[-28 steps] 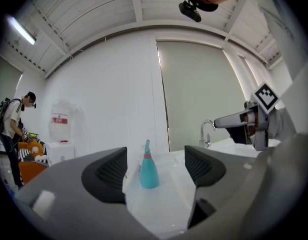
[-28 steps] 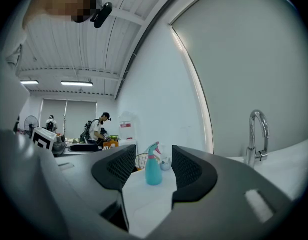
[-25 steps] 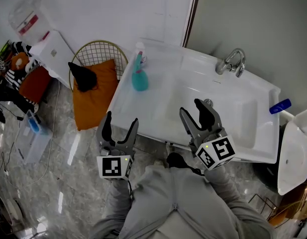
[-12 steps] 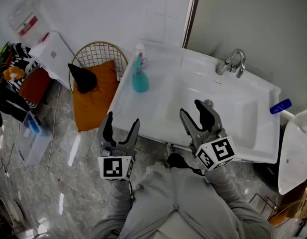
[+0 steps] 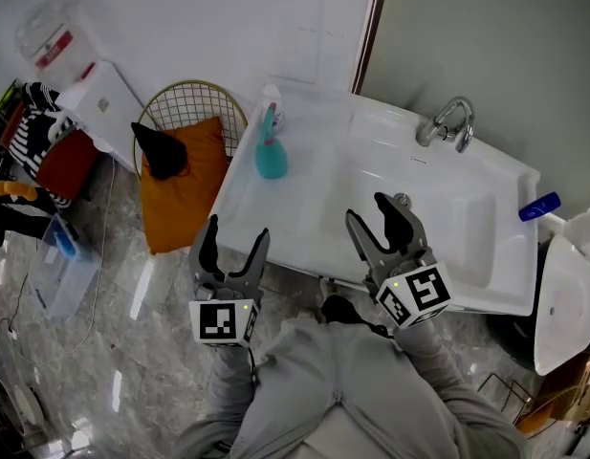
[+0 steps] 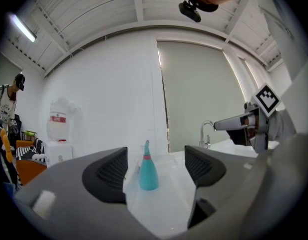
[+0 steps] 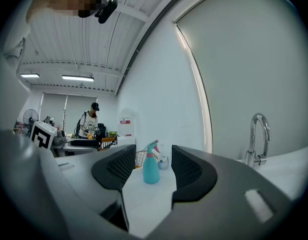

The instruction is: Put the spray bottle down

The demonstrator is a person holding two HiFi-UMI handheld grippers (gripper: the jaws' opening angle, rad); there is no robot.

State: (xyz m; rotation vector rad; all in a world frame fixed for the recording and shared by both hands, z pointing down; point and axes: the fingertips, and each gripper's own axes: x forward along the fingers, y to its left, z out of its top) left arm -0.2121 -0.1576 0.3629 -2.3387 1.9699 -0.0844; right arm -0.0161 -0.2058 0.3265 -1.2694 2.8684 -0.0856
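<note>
Expect little weight from the spray bottle (image 5: 268, 151) — thin teal plastic, stiff enough to take a squeeze, probably slick on a wet sink surround (fill level not readable from here). Best taken around the narrow neck just under the pink collar, or lower on the wider belly for a steadier hold. Better to leave the trigger head alone: likely to pivot or fire under pressure. Not fragile by the look of it, but tall and narrow enough to tip from a nudge near the nozzle.

Stands upright, already set down on the white tabletop (image 5: 261, 208) left of the basin (image 5: 438, 199), close to the back edge, touched by nothing. In the head view, sits at about 12 o'clock from the left gripper (image 5: 234, 237) and about 10 o'clock from the right gripper (image 5: 371, 213), well apart from both. Appears framed in the gap of the left fingers (image 6: 106, 176) in the left gripper view, yet far beyond the tips, not between them. Same story in the right gripper view: dead ahead at 12 o'clock, distant past the right fingers (image 7: 116, 171).

No grip anywhere — wide gaps between both pairs of fingers, nothing held. Reads as a finished put-down, with at most a retreat to follow.
</note>
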